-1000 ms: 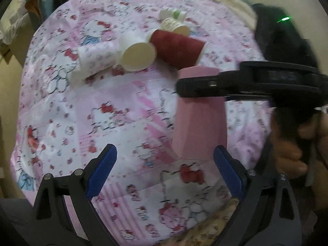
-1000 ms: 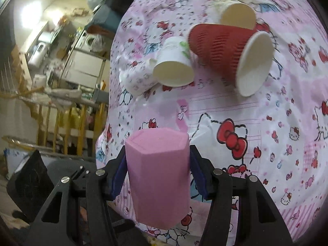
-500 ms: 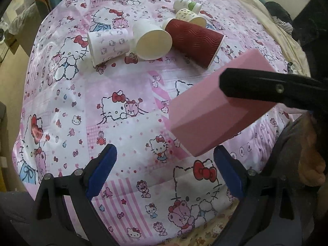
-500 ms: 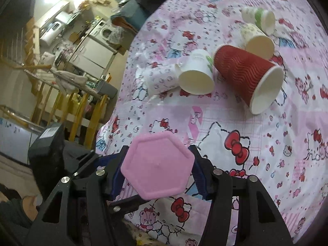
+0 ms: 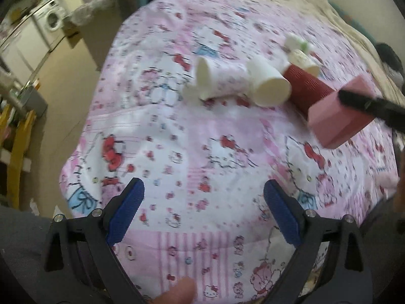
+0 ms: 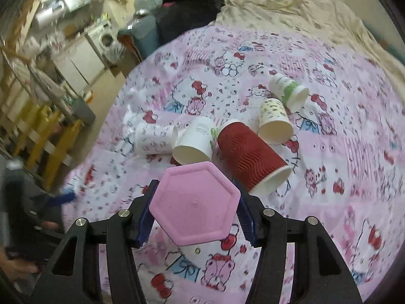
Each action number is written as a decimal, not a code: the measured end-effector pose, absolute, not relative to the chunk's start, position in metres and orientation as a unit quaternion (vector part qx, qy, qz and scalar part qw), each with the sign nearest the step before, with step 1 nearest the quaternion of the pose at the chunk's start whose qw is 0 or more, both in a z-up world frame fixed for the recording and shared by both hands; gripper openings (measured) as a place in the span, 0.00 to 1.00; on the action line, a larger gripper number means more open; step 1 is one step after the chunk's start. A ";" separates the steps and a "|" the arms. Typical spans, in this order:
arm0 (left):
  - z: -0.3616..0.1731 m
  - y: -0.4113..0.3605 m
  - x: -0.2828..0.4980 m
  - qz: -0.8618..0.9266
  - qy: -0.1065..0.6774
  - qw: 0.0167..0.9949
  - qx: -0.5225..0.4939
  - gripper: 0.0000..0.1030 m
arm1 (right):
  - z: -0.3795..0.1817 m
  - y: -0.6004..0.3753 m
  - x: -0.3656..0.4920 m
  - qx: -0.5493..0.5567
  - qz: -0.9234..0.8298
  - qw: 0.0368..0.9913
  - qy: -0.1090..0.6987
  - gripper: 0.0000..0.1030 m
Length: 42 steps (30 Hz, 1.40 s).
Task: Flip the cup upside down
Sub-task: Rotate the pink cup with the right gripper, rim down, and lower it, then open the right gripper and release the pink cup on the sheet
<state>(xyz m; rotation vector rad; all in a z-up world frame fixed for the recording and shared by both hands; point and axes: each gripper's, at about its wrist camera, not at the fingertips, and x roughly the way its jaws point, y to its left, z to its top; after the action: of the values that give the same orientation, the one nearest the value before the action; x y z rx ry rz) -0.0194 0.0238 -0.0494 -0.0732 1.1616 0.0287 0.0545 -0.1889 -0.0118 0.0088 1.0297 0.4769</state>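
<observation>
Fingers (image 6: 246, 217) of the right gripper (image 6: 195, 215) clamp the pink cup (image 6: 195, 204), held off the bed (image 6: 354, 152) with its hexagonal base toward the camera; left fingers (image 5: 126, 211) stand apart. Behind lie a red cup (image 6: 249, 157) and white cups (image 6: 195, 140).

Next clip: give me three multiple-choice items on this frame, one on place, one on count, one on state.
1. The dark red ribbed paper cup lies:
A. inside a white cup
B. right of the plain white paper cup
C. on the floor

2. Paper cups lying on the patterned pink cloth:
A. three
B. five
C. eight

3. The right tool is:
A. shut on the pink hexagonal cup
B. open, empty
C. out of view

Answers: 1 B, they lie side by side; 2 B, five show in the right wrist view; 3 A, both fingers press its sides.
</observation>
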 end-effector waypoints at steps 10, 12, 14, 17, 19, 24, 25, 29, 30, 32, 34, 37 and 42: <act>-0.048 0.046 -0.022 0.032 0.550 0.833 -0.057 0.91 | -0.071 -0.129 0.072 -0.069 0.201 0.861 0.462 0.57; -0.048 0.048 -0.022 0.035 0.551 0.832 -0.060 0.94 | -0.078 -0.125 0.073 -0.068 0.201 0.858 0.468 0.57; -0.047 0.050 -0.022 0.034 0.551 0.832 -0.063 0.99 | -0.085 -0.119 0.071 -0.086 0.199 0.854 0.474 0.57; -0.046 0.048 -0.022 0.033 0.547 0.834 -0.063 0.99 | -0.088 -0.119 0.068 -0.090 0.198 0.855 0.470 0.58; -0.045 0.044 -0.021 0.030 0.546 0.835 -0.060 0.99 | -0.088 -0.122 0.069 -0.079 0.198 0.854 0.474 0.59; -0.043 0.039 -0.020 0.025 0.541 0.839 -0.052 0.99 | -0.078 -0.134 0.068 -0.045 0.197 0.861 0.466 0.64; -0.043 0.039 -0.020 0.025 0.540 0.840 -0.053 0.99 | -0.072 -0.138 0.066 -0.032 0.202 0.862 0.464 0.71; -0.038 0.040 -0.022 0.022 0.527 0.847 -0.063 0.99 | -0.046 -0.153 0.051 -0.013 0.208 0.870 0.448 0.80; -0.036 0.039 -0.023 0.022 0.522 0.850 -0.064 0.99 | -0.037 -0.160 0.045 -0.006 0.209 0.873 0.441 0.80; -0.031 0.038 -0.025 0.019 0.507 0.859 -0.066 0.99 | -0.020 -0.178 0.030 0.018 0.198 0.881 0.430 0.88; -0.025 0.035 -0.029 0.018 0.487 0.871 -0.063 0.99 | -0.010 -0.193 0.020 0.040 0.184 0.885 0.425 0.95; -0.013 0.028 -0.037 0.019 0.452 0.890 -0.053 0.99 | -0.003 -0.211 0.002 0.058 0.155 0.888 0.429 0.97; -0.001 0.015 -0.053 0.017 0.397 0.917 -0.037 0.99 | -0.002 -0.219 -0.030 0.060 0.119 0.903 0.409 0.98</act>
<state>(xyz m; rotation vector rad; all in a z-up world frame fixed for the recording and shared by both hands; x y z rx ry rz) -0.0526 0.0155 -0.0008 -0.0760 0.8175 0.0345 -0.0302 -0.2192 -0.0021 0.1248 0.8454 0.2466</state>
